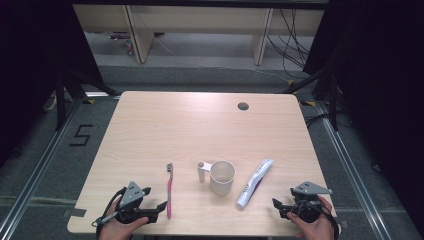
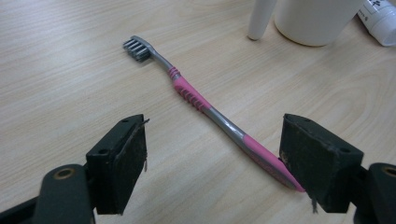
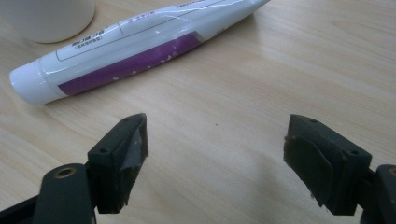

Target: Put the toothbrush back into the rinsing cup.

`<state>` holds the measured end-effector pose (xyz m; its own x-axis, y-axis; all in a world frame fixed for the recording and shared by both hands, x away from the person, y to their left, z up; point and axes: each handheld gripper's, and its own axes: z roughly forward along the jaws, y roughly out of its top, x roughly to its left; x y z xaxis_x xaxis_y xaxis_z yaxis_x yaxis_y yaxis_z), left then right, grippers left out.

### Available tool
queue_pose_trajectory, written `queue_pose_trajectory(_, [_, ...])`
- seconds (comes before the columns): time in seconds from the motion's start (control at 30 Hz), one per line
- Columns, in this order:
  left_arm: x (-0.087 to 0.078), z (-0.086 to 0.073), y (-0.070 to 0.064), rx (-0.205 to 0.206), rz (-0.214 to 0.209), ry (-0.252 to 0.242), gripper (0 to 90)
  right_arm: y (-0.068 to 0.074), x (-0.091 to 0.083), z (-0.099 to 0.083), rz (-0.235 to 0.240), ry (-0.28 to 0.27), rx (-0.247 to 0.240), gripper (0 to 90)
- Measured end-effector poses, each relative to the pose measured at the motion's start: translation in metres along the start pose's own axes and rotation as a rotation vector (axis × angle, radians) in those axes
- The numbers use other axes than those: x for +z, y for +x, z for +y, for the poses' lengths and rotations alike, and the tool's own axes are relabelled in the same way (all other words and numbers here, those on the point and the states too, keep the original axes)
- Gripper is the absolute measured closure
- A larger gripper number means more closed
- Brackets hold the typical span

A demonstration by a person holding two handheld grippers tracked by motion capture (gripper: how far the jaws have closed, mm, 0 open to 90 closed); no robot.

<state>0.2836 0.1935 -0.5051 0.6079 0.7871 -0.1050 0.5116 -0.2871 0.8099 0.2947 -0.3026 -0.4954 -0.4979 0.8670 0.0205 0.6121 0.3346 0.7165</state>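
Left hand-held gripper (image 2: 212,161) gapes wide at the toothbrush (image 2: 205,109) tail, lying flat at the cup's (image 1: 222,177) nine o'clock, ready to pinch; right hand-held gripper (image 3: 215,156) spread, empty, toothpaste (image 3: 135,49) nearby

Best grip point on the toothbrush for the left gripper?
Probably the pink handle section of the toothbrush, come at from above with the jaws straddling its width. It lies flat on the table, bristle head pointing away from the person, and the handle is thin, so a side approach has little to catch. The left gripper is open, with the tail end already between its jaws.
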Motion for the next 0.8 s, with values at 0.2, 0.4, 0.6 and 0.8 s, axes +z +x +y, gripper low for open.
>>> queue_pose_trajectory(0.2, [0.003,0.003,-0.001,0.007,-0.003,0.014,24.6,-0.001,-0.002,-0.002,-0.022,0.003,-0.007,23.4])
queue_pose_trajectory(0.4, [0.007,0.008,-0.003,0.005,-0.004,0.037,27.4,0.000,-0.002,-0.002,-0.005,0.013,0.016,23.6])
queue_pose_trajectory(0.6, [0.011,0.013,-0.001,0.003,-0.011,0.048,32.5,0.001,-0.004,-0.002,-0.007,0.020,0.027,23.9])
queue_pose_trajectory(0.8, [0.020,0.022,0.006,0.005,0.001,0.078,38.5,0.001,-0.003,-0.002,0.008,0.007,0.009,24.1])
